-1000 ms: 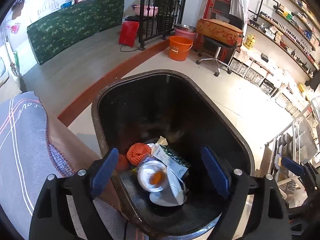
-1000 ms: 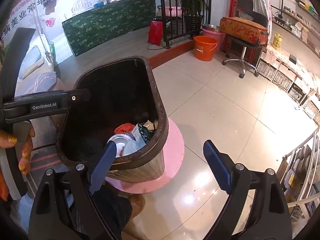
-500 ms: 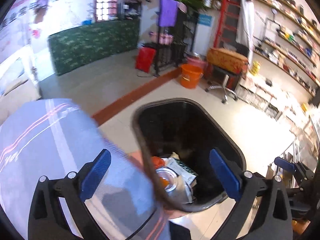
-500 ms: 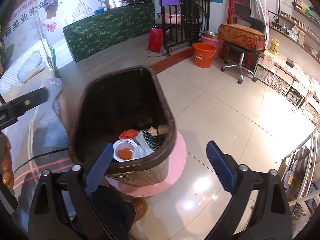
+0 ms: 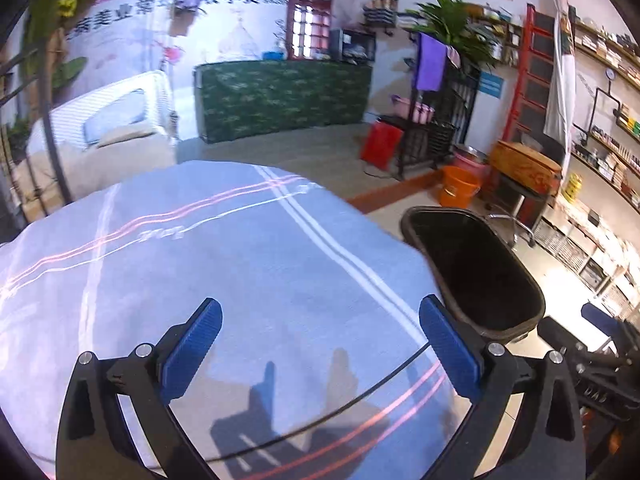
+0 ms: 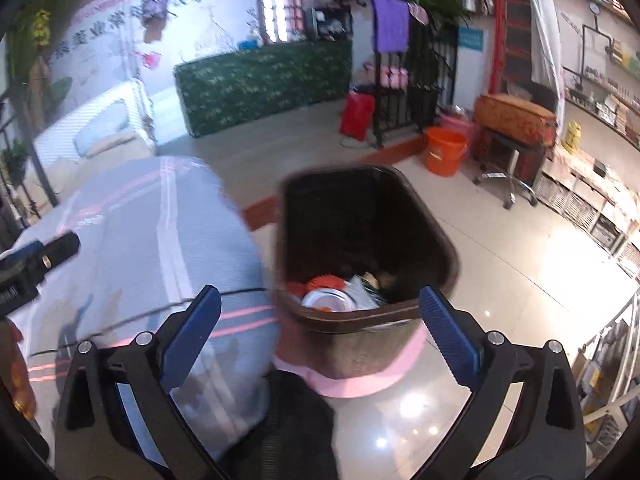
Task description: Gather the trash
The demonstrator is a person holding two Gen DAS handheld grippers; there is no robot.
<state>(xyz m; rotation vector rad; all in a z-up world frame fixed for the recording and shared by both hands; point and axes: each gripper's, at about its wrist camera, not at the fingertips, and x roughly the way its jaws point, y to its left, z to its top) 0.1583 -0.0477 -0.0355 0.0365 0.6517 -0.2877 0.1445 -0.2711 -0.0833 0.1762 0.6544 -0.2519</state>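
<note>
Grey striped cloth (image 5: 240, 280) fills lower left; both tools, left tool (image 5: 320, 344) and right tool (image 6: 320, 332), hang released, empty, since trash already sits in the bin (image 6: 436, 236).

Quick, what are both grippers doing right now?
Left gripper: open, empty, over the grey cloth.
Right gripper: open, empty, near the trash bin.

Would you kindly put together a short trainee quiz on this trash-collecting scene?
1. True or false: the left hand-held gripper holds trash.
2. What does the trash bin stand on? A) pink mat B) blue-grey cloth C) orange bucket
3. Fill in: the white dish lies ___ the bin.

Key: 1 false, it is open and empty above the blue-grey cloth. 2 A, the pink mat. 3 inside.
</note>
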